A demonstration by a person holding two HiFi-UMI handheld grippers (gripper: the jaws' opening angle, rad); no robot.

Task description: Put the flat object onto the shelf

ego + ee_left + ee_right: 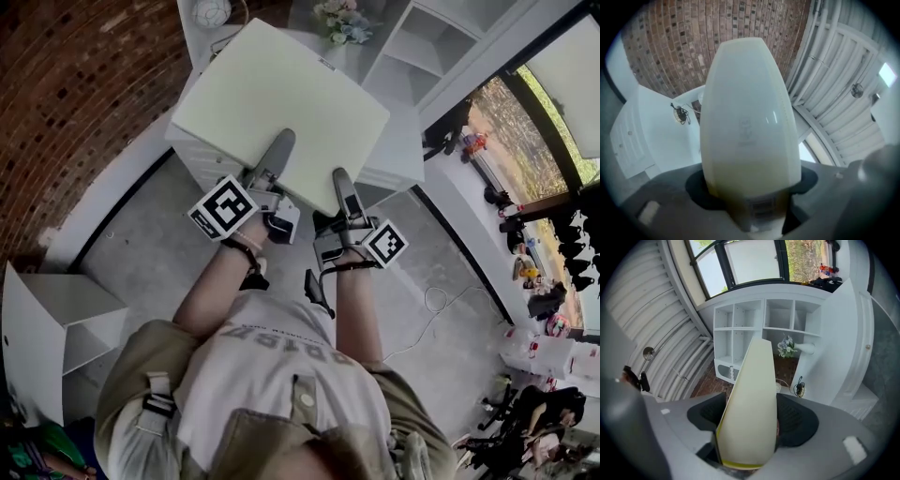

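Observation:
A large flat cream board (281, 103) is held out in front of the person, over a low white cabinet (398, 150). My left gripper (278, 148) is shut on the board's near edge at the left. My right gripper (343, 184) is shut on the same edge further right. In the left gripper view the board (747, 117) rises broad from between the jaws and hides most of what lies ahead. In the right gripper view it (752, 394) stands edge-on, tilted, between the jaws. A white cube shelf (764, 329) stands beyond it, also seen at the top of the head view as the shelf (422, 37).
A brick wall (75, 94) runs along the left. A bunch of flowers (342, 19) sits on the cabinet by the shelf. A white open box unit (47, 328) stands on the grey floor at the near left. Windows and clutter (534, 234) line the right side.

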